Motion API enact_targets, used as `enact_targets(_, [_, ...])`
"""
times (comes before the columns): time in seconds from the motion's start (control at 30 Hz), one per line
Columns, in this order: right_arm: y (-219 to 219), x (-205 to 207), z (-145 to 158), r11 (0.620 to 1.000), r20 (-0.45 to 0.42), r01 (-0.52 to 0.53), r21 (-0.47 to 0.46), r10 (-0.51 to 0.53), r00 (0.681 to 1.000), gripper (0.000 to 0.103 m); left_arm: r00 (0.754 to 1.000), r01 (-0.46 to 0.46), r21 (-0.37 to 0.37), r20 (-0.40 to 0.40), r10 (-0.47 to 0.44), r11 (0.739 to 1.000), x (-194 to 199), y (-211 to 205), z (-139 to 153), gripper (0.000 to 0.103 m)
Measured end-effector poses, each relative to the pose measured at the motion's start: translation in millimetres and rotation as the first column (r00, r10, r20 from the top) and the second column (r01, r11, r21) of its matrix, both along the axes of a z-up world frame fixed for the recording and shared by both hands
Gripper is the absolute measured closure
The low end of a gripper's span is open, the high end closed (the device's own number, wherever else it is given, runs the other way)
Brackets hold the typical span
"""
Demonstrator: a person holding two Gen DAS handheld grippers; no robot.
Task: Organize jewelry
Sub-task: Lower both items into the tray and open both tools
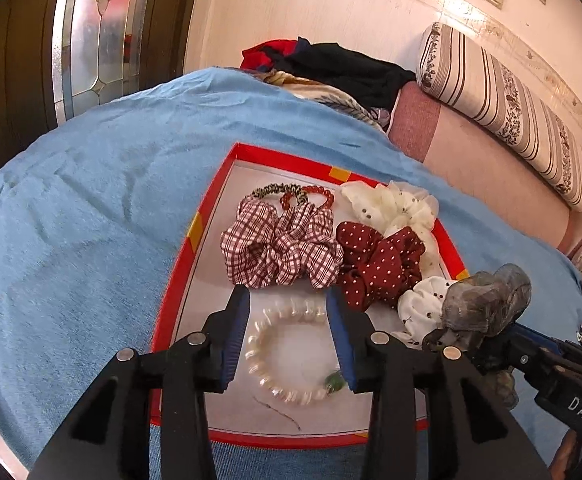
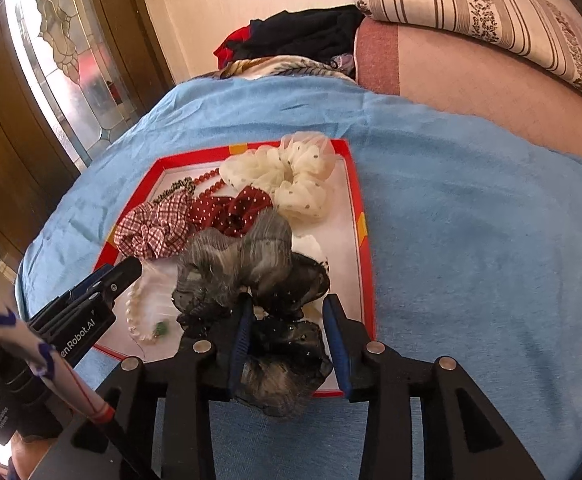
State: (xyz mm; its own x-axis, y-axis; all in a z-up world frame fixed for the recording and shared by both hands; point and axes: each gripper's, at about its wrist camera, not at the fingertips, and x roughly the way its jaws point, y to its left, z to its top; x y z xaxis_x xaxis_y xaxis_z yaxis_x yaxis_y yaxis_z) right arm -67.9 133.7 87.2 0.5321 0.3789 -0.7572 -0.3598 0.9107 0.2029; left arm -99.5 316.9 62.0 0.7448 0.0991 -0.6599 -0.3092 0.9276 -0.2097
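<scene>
A shallow red-rimmed tray (image 1: 195, 232) lies on a blue blanket. A pearl bracelet (image 1: 259, 364) rests flat on its white floor. My left gripper (image 1: 288, 295) stands open astride the bracelet, pads clear of the beads. A grey-black gauzy scrunchie (image 2: 251, 264) sits at the tray's near right corner. My right gripper (image 2: 288, 301) is open around it, and the fabric lies loose between the blue pads. In the left wrist view the same scrunchie (image 1: 487, 300) hides the right gripper's tips. The tray (image 2: 365, 248) also holds plaid (image 1: 279, 248), dark red dotted (image 1: 379, 260) and cream (image 1: 391, 204) scrunchies.
A red bead bracelet (image 1: 315, 192) and a leopard hair tie (image 1: 271, 191) lie at the tray's far end, a small white scrunchie (image 1: 423, 304) by its right wall. Folded clothes (image 1: 331, 64) and a striped bolster (image 1: 503, 108) lie beyond. A patterned sleeve (image 2: 31, 344) shows lower left.
</scene>
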Motion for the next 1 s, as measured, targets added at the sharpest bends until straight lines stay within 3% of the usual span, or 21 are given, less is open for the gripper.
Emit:
enact_targets(0.1, [-2, 0, 6, 1.000, 0.009, 0.000, 0.011, 0.000, 1.000, 0.057, 1.000, 0.000, 0.005, 0.011, 0.000, 1.000, -2, -2, 6, 0.059])
enact_targets(0.57, [-14, -23, 46, 0.997, 0.085, -0.005, 0.079, -0.002, 0.996, 0.057, 0.996, 0.012, 0.058, 0.086, -0.017, 0.998, -25, -21, 47, 0.051])
enact_targets(0.83, [-35, -60, 73, 0.995, 0.139, -0.008, 0.099, -0.005, 0.990, 0.051, 0.988, 0.031, 0.111, 0.149, -0.048, 0.993, -61, -50, 83, 0.042])
enact_targets(1.0, [-56, -95, 93, 0.997, 0.209, -0.009, 0.073, -0.007, 0.978, 0.038, 0.977, 0.042, 0.172, 0.200, -0.076, 0.984, -95, -78, 113, 0.019])
